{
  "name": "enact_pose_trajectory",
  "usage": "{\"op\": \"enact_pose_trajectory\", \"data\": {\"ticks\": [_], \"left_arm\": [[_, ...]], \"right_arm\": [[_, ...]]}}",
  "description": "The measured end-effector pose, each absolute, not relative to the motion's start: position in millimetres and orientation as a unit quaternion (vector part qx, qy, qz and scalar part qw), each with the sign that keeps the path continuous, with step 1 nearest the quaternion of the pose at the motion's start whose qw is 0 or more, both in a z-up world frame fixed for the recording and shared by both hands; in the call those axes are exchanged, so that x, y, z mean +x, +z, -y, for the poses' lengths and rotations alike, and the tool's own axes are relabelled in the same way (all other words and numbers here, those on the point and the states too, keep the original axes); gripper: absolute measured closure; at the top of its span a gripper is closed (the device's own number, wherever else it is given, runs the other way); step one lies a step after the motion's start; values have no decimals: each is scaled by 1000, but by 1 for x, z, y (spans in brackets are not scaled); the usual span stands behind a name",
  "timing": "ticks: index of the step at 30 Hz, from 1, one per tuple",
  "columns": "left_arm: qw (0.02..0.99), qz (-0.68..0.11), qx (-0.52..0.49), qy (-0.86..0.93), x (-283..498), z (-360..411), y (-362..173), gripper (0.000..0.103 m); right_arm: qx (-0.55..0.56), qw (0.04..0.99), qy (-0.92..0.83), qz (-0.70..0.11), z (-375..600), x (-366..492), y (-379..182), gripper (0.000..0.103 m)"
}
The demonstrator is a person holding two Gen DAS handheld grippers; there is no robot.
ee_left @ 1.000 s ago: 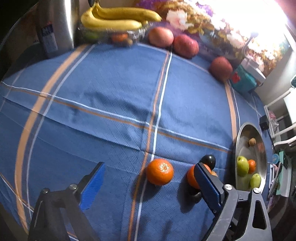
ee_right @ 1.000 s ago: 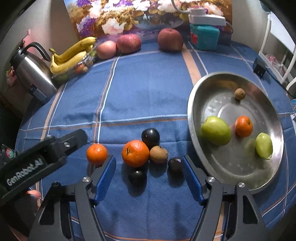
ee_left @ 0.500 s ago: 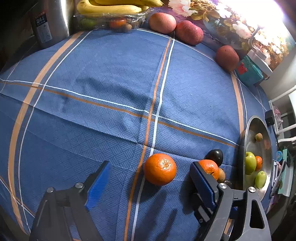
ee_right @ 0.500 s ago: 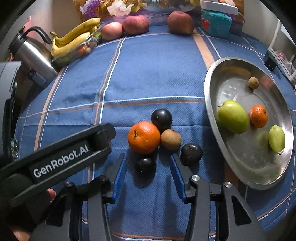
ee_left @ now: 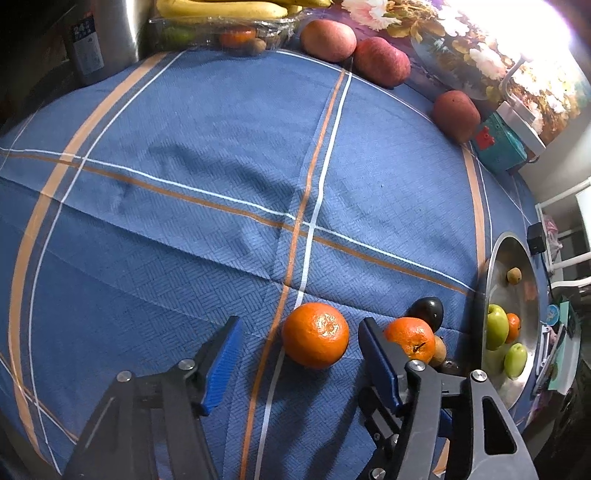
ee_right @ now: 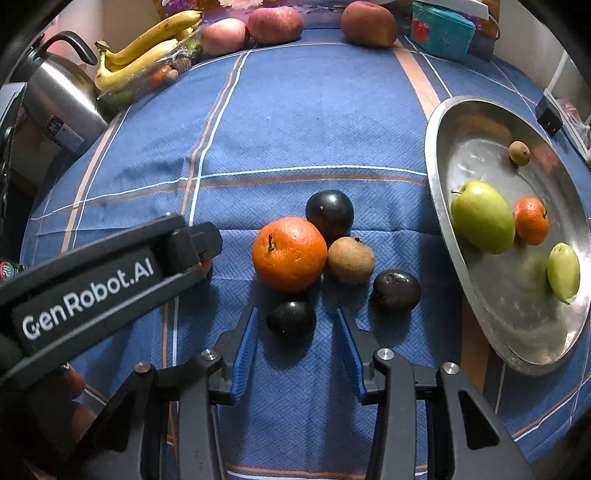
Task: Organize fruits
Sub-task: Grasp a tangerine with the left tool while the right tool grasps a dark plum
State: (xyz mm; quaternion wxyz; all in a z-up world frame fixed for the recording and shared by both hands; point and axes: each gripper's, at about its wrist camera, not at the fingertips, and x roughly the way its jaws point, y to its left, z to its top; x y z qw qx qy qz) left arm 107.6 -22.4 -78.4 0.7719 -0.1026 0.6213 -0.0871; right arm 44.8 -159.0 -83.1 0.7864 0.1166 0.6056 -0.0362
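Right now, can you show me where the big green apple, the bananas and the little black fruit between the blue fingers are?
big green apple (ee_right: 482,218), right wrist view, middle of its skin.
bananas (ee_right: 144,55), right wrist view, middle of the bunch.
little black fruit (ee_right: 291,319), right wrist view, its top.

A table under a blue tablecloth (ee_right: 314,110) with orange and white stripes. At its far edge lie bananas (ee_right: 147,48), three reddish fruits (ee_right: 275,24) and a teal box (ee_right: 441,31); a steel kettle (ee_right: 62,103) stands at the far left corner. A metal tray (ee_right: 439,155) sits by the right edge; oranges (ee_right: 290,253) and dark fruits (ee_right: 330,210) cluster near the front
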Motion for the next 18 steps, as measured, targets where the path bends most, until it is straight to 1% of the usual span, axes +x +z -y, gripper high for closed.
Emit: {"op": "enact_pose_trajectory", "data": {"ticks": [2,4,6,9,11,14,18], "left_arm": [[772,-621,-100,-87,108,23,-79,38],[773,-620,-100,-89,107,24,-80,47],[773,-620,-100,-92,107,26,-79,53],[773,-618,-105,-101,106,29,-78,63],[775,-616,-99,-100,105,31,-76,63],[775,-616,-99,-101,106,32,-75,63],[775,-615,-99,-101,107,32,-75,64]], "right_arm": [[113,787,-36,-606,159,45,-83,59],[110,787,-37,-606,158,45,-84,59],[108,787,-37,-606,156,46,-84,65],[109,787,-38,-606,156,46,-83,67],[110,787,-37,-606,157,45,-83,69],[114,788,-31,-605,157,45,-82,75],[113,787,-29,-605,157,45,-80,75]]}}
